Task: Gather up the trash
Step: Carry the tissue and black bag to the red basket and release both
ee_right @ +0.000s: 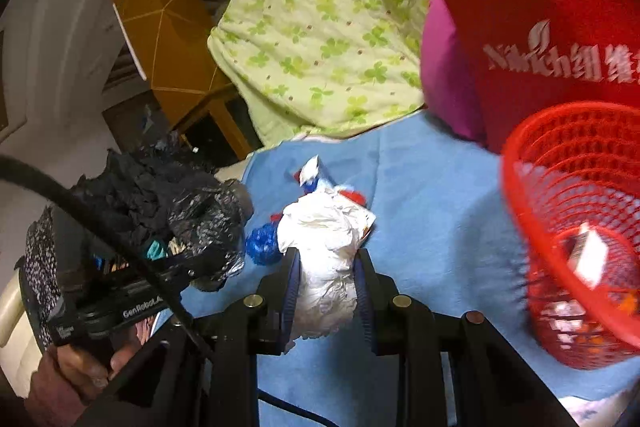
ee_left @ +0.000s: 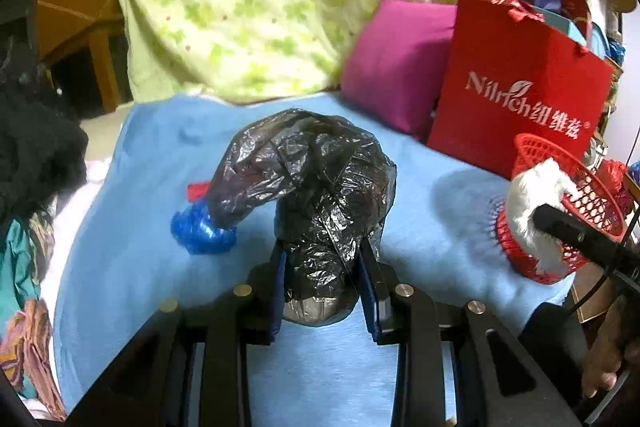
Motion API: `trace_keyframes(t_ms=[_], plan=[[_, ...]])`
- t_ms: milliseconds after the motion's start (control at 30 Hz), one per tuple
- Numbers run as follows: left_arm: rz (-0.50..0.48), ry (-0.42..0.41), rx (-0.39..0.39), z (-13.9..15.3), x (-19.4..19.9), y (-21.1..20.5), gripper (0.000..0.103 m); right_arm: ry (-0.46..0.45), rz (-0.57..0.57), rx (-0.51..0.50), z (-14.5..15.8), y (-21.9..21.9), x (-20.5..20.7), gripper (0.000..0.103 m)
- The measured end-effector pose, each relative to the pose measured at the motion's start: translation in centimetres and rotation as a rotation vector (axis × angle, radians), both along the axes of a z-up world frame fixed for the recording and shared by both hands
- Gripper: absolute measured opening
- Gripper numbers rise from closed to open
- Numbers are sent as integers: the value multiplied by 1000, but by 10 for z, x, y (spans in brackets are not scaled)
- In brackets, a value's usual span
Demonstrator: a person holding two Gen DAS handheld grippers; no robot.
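Over a light blue cloth (ee_left: 140, 227), the left gripper (ee_left: 324, 267) clamps a crumpled black plastic bag (ee_left: 316, 187) and the right gripper (ee_right: 326, 267) pinches white crumpled paper (ee_right: 324, 247) beside a red mesh basket (ee_right: 568, 155) already holding some scraps, while a blue plastic wad (ee_left: 200, 231) and small wrappers (ee_right: 316, 171) lie uncollected, so roughly midway

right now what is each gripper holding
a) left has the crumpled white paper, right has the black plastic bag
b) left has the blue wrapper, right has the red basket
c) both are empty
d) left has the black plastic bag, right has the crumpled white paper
d: the left gripper is clamped on the black plastic bag, while the right gripper grips the crumpled white paper beside the red mesh basket.
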State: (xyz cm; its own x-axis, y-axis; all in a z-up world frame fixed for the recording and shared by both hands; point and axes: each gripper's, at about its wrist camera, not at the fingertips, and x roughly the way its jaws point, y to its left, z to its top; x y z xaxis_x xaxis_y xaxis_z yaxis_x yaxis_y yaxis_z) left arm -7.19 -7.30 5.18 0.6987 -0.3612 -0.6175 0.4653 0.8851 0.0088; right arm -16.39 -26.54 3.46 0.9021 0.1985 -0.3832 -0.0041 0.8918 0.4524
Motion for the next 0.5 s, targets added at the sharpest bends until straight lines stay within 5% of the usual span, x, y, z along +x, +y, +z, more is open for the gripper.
trace_keyframes(t_ms=[500], plan=[[-90,-177,33,61,-56,-50,34,-137,-143,-77,68,-31,-73,29]])
